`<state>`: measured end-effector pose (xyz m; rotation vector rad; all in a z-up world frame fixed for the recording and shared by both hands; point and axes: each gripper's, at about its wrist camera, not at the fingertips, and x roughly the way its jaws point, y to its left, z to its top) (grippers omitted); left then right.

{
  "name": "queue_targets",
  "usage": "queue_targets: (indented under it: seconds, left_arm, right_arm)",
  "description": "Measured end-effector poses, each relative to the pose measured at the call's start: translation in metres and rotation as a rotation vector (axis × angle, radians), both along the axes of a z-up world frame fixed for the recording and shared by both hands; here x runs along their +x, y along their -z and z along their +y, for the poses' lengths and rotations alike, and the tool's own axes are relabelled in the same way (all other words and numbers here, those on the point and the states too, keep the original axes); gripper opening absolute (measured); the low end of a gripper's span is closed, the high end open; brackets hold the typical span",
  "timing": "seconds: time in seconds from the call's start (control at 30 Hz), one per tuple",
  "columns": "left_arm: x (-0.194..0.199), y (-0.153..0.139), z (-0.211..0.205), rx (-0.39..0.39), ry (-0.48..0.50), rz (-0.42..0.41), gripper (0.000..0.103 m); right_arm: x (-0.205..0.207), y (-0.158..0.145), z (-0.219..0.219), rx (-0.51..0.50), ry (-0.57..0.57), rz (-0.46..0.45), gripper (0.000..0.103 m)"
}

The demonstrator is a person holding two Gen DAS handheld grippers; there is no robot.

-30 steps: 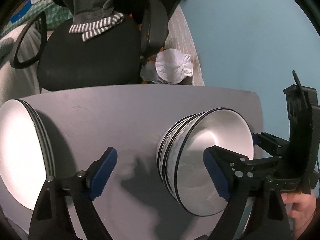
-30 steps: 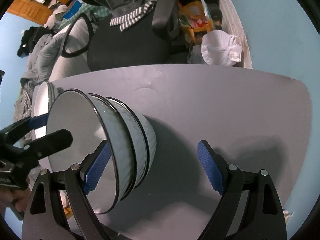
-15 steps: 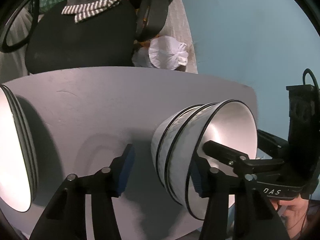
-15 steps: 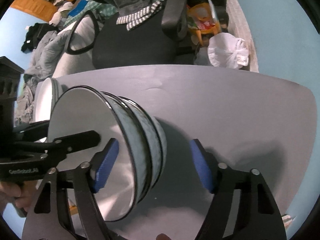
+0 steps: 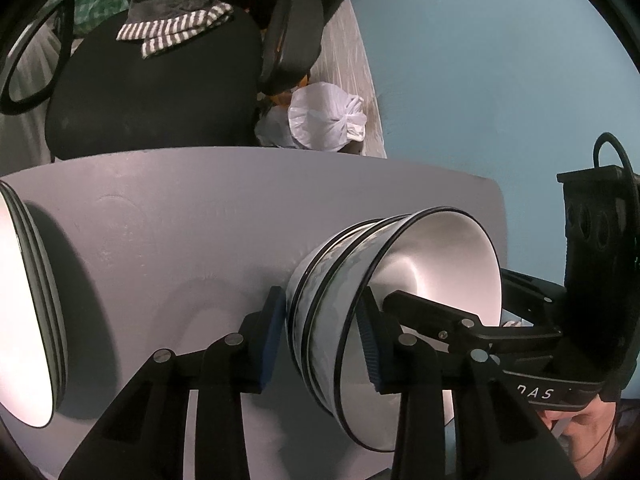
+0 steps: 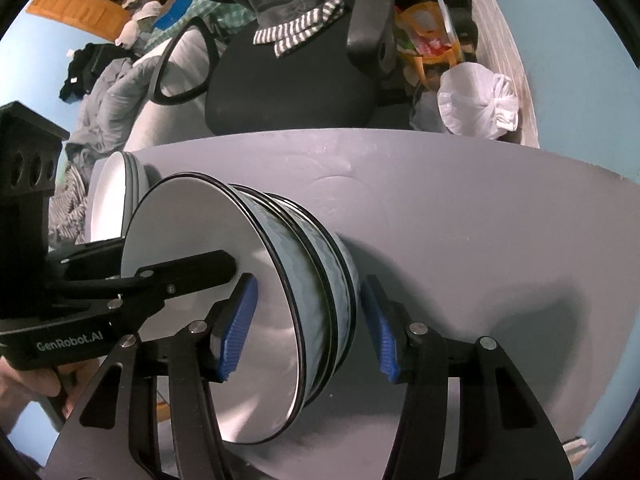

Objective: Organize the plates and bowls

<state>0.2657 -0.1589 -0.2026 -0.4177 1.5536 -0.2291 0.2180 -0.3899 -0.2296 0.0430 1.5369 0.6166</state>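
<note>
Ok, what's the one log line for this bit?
left gripper: clamped on bowl stack wall | right gripper: open, straddling same wall | plates: stacked

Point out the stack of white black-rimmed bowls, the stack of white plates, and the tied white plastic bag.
Stack of white black-rimmed bowls (image 6: 320,280), right wrist view, outer wall.
Stack of white plates (image 5: 20,312), left wrist view, top face.
Tied white plastic bag (image 5: 324,120), left wrist view, middle.

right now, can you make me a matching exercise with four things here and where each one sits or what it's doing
Things:
1. bowls
2. plates
3. white bag
4. striped cloth

Descriptions:
A. on the black chair
B. on the floor past the table's far edge
C. stacked at the table's left end
D. nested, between the fingers of both tools

Pairs: 1-D, 2-C, 3-B, 4-A
</note>
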Motion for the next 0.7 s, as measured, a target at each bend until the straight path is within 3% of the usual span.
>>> queue_targets:
  seconds: [0.27,0.5,0.57,0.7]
  left_arm:
    - [-0.01,0.003,0.009,-0.047,-0.015,0.059,0.031]
    - [-0.015,0.003,0.012,-0.053,-0.076,0.058,0.025]
    - [-0.016,0.002,0.012,-0.047,-0.085,0.055,0.024]
    - [-0.017,0.001,0.014,-0.051,-0.09,0.058,0.024]
  right_arm:
    - [-0.005,-0.002,-0.005,0.002,0.054,-0.039,0.051]
    - [-0.007,-0.003,-0.012,0.009,0.121,-0.041,0.05]
    - [-0.006,-0.002,-0.019,0.036,0.165,-0.016,0.043]
    - [-0.007,0.0,-0.027,0.056,0.207,0.011,0.038]
